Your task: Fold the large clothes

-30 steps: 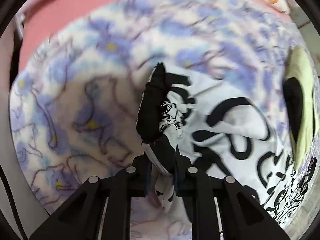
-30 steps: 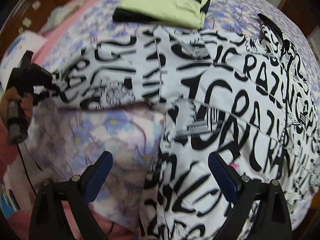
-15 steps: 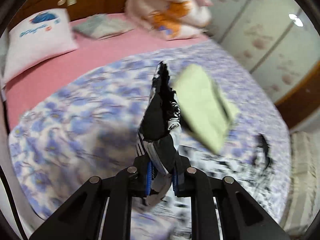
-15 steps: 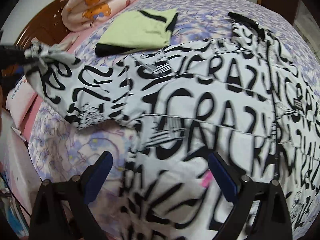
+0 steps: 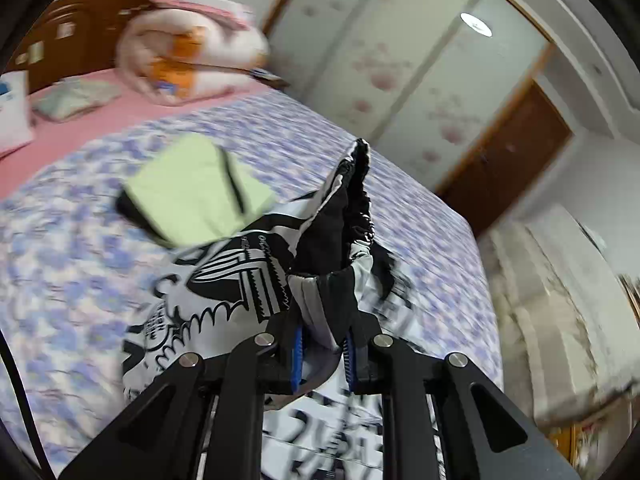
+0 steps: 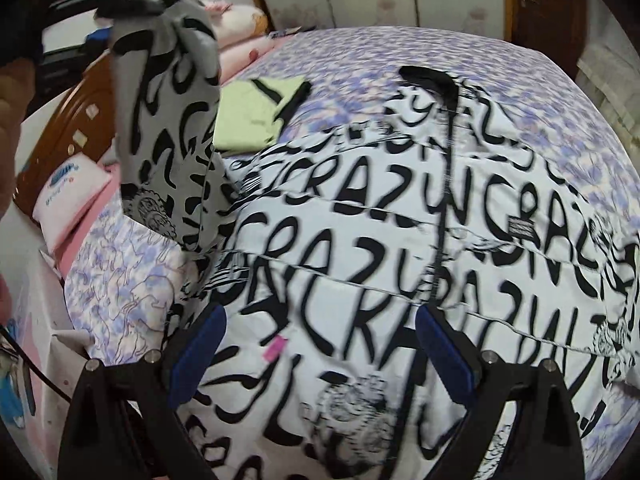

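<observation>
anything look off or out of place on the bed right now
Nothing damaged or spilled. The only thing not flat is the jacket's sleeve, held up off the bed in the left gripper, mid-fold. The green garment lies neatly folded beside it; the right gripper hovers open.

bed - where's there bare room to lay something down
Bare floral bedspread lies beyond the printed jacket, toward the far edge, and at the near left corner beside the lifted sleeve. The middle is crowded: the jacket spreads wide, with the folded green garment at its far left.
</observation>
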`<move>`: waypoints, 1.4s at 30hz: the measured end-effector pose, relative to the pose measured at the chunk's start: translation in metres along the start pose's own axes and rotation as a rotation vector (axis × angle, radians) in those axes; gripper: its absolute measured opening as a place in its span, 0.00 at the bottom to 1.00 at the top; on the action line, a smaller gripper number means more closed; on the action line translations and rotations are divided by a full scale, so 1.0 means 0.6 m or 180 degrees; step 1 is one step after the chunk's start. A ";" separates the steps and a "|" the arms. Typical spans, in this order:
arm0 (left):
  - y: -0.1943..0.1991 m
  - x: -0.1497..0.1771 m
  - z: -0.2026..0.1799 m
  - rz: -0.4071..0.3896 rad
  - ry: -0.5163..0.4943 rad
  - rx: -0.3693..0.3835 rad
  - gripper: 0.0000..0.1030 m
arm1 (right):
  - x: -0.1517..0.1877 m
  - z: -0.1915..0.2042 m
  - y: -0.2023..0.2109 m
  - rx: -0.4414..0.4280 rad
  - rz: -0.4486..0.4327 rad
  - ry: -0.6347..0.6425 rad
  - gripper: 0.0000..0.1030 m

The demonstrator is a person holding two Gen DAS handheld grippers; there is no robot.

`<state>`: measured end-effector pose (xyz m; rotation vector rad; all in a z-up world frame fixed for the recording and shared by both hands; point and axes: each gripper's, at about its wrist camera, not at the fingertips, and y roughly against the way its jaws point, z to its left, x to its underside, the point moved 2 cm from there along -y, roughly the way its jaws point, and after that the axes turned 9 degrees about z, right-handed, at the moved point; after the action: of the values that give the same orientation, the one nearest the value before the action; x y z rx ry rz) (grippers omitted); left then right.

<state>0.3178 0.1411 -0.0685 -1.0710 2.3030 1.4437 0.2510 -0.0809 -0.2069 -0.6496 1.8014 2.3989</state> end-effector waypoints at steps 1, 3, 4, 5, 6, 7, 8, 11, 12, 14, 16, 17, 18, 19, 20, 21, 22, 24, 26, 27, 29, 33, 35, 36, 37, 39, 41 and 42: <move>-0.018 0.013 -0.031 0.0046 -0.0063 0.0060 0.13 | 0.003 -0.014 0.003 -0.0042 -0.0027 -0.0057 0.93; -0.055 0.039 -0.086 0.0198 -0.0192 0.0134 0.13 | 0.012 -0.047 0.007 -0.0167 -0.0087 -0.0206 0.93; -0.073 0.052 -0.104 0.0258 -0.0243 0.0153 0.13 | 0.015 -0.061 0.009 -0.0208 -0.0115 -0.0272 0.93; -0.097 0.067 -0.127 0.0346 -0.0298 0.0162 0.13 | 0.018 -0.082 0.009 -0.0276 -0.0159 -0.0372 0.93; -0.122 0.084 -0.147 0.0453 -0.0348 0.0162 0.13 | 0.020 -0.095 0.008 -0.0320 -0.0188 -0.0436 0.93; -0.139 0.101 -0.166 0.0532 -0.0380 0.0164 0.13 | 0.021 -0.108 0.008 -0.0355 -0.0213 -0.0492 0.93; -0.162 0.120 -0.181 0.0625 -0.0416 0.0149 0.13 | 0.023 -0.125 0.005 -0.0376 -0.0256 -0.0564 0.93; -0.222 0.168 -0.207 0.0907 -0.0448 0.0094 0.13 | 0.030 -0.157 -0.008 -0.0266 -0.0273 -0.0641 0.86; -0.242 0.179 -0.208 0.0987 -0.0460 0.0068 0.13 | 0.035 -0.170 -0.017 -0.0239 -0.0239 -0.0633 0.85; -0.276 0.202 -0.216 0.1132 -0.0573 0.0003 0.14 | 0.045 -0.197 -0.032 -0.0234 -0.0180 -0.0626 0.84; -0.305 0.213 -0.208 0.1265 -0.0650 -0.0065 0.14 | 0.054 -0.219 -0.037 -0.0217 -0.0156 -0.0652 0.84; -0.313 0.225 -0.215 0.1343 -0.0692 -0.0121 0.15 | 0.060 -0.235 -0.042 -0.0208 -0.0137 -0.0675 0.84; -0.325 0.236 -0.215 0.1425 -0.0695 -0.0143 0.16 | 0.065 -0.244 -0.045 -0.0198 -0.0119 -0.0694 0.84; -0.331 0.241 -0.209 0.1484 -0.0696 -0.0133 0.22 | 0.069 -0.256 -0.048 -0.0188 -0.0099 -0.0712 0.84; -0.338 0.249 -0.209 0.1559 -0.0702 -0.0113 0.28 | 0.073 -0.268 -0.052 -0.0175 -0.0076 -0.0731 0.84; -0.344 0.254 -0.208 0.1622 -0.0729 -0.0099 0.30 | 0.077 -0.278 -0.056 -0.0162 -0.0056 -0.0743 0.84; -0.347 0.262 -0.210 0.1647 -0.0765 -0.0098 0.36 | 0.079 -0.286 -0.058 -0.0151 -0.0045 -0.0748 0.84; -0.342 0.272 -0.217 0.1636 -0.0866 -0.0143 0.53 | 0.080 -0.298 -0.061 -0.0121 -0.0038 -0.0743 0.83; -0.329 0.272 -0.215 0.1565 -0.0913 -0.0187 0.68 | 0.078 -0.304 -0.065 -0.0173 -0.0042 -0.0738 0.83; -0.321 0.270 -0.209 0.1542 -0.0898 -0.0208 0.70 | 0.076 -0.305 -0.068 -0.0202 -0.0032 -0.0726 0.83; -0.309 0.260 -0.191 0.1524 -0.0830 -0.0288 0.80 | 0.066 -0.307 -0.075 -0.0316 0.0003 -0.0719 0.81; -0.281 0.237 -0.119 0.1515 -0.0691 -0.0710 0.81 | 0.045 -0.318 -0.097 -0.0566 0.0060 -0.0949 0.70; -0.265 0.225 -0.075 0.1506 -0.0634 -0.0941 0.81 | 0.034 -0.322 -0.115 -0.0699 0.0153 -0.1100 0.63; -0.255 0.221 -0.047 0.1491 -0.0607 -0.1053 0.81 | 0.028 -0.323 -0.125 -0.0717 0.0186 -0.1149 0.60; -0.244 0.218 -0.018 0.1476 -0.0581 -0.1178 0.81 | 0.024 -0.323 -0.132 -0.0736 0.0206 -0.1195 0.57; -0.220 0.211 0.047 0.1479 -0.0500 -0.1515 0.81 | 0.015 -0.327 -0.148 -0.0745 0.0261 -0.1301 0.54; -0.198 0.206 0.103 0.1514 -0.0436 -0.1761 0.81 | 0.010 -0.336 -0.159 -0.0768 0.0254 -0.1448 0.48; -0.187 0.204 0.133 0.1537 -0.0408 -0.1909 0.81 | 0.008 -0.341 -0.163 -0.0775 0.0260 -0.1518 0.40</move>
<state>0.2921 0.1239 -0.2502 -0.5071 2.1734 2.4104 0.3353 -0.2424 -0.3426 -0.0016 1.3801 2.5609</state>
